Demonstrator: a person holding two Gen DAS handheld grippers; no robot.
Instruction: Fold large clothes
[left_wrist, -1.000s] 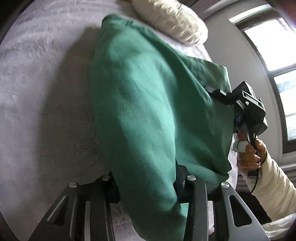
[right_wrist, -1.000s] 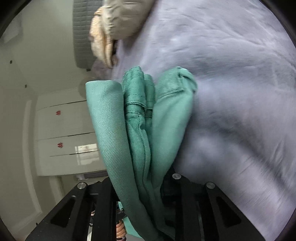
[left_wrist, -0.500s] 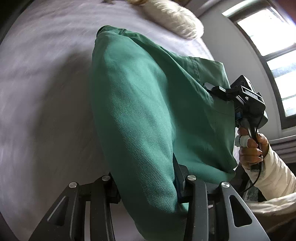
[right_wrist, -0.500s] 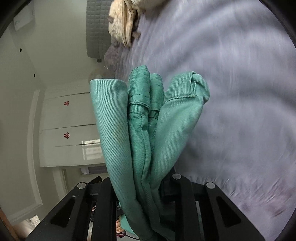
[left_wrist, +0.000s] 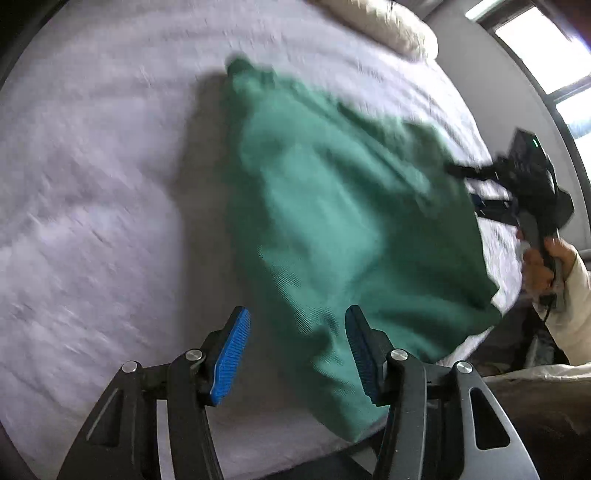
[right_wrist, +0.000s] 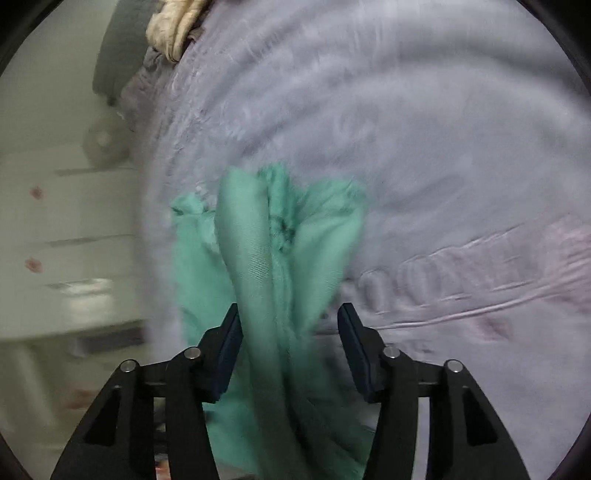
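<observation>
Over the pale bed (left_wrist: 92, 184), green garment (left_wrist: 332, 229) hangs between both opening, unclenched tools (left_wrist: 297, 354) (right_wrist: 290, 350).

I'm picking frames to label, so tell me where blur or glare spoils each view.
Left wrist view: green garment smeared by motion, window blown out white, fisheye bending at the edges. Right wrist view: bedspread streaked in arcs, cabinet blurred, dimmer light, no glare.
</observation>
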